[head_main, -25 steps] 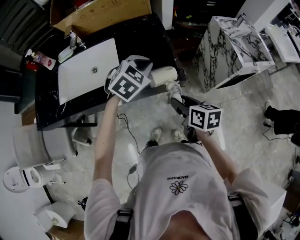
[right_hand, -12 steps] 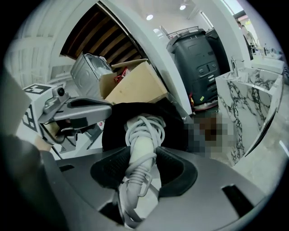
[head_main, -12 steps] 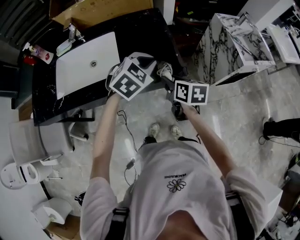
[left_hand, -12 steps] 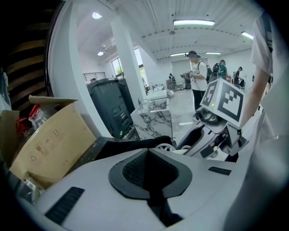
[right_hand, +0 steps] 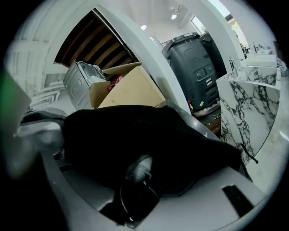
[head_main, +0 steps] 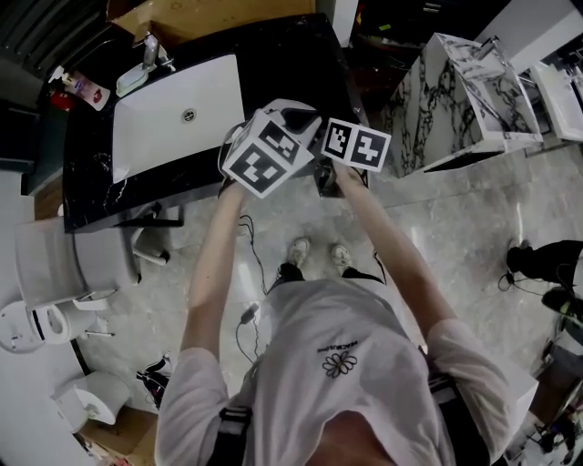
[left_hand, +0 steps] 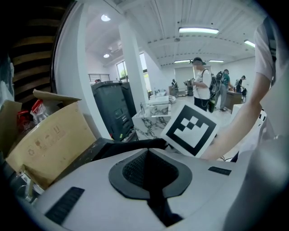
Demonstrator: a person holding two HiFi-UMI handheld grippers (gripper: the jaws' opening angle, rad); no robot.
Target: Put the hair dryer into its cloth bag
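Note:
In the head view my left gripper (head_main: 284, 126) is over the counter's front edge, with the black cloth bag (head_main: 297, 116) bunched at its tip. Its jaws look shut on a thin edge of the bag (left_hand: 131, 145). My right gripper (head_main: 321, 153) is close against its right side. In the right gripper view the bag (right_hand: 149, 135) fills the space ahead. A grey cylindrical part of the hair dryer (right_hand: 139, 168) sticks out from under it between the right jaws, which are closed round that part. The bag hides the rest of the dryer.
The black counter (head_main: 301, 64) carries a white sink (head_main: 173, 118), with a cardboard box (head_main: 219, 14) behind it and bottles (head_main: 77, 86) at its left end. A marble-patterned cabinet (head_main: 465, 91) stands to the right. A dark bin (left_hand: 113, 108) and people (left_hand: 201, 85) are further off.
My right gripper has moved up and left until it is beside the left one. The dryer's pale barrel, seen earlier at the counter edge, is now out of sight. The left gripper stayed put.

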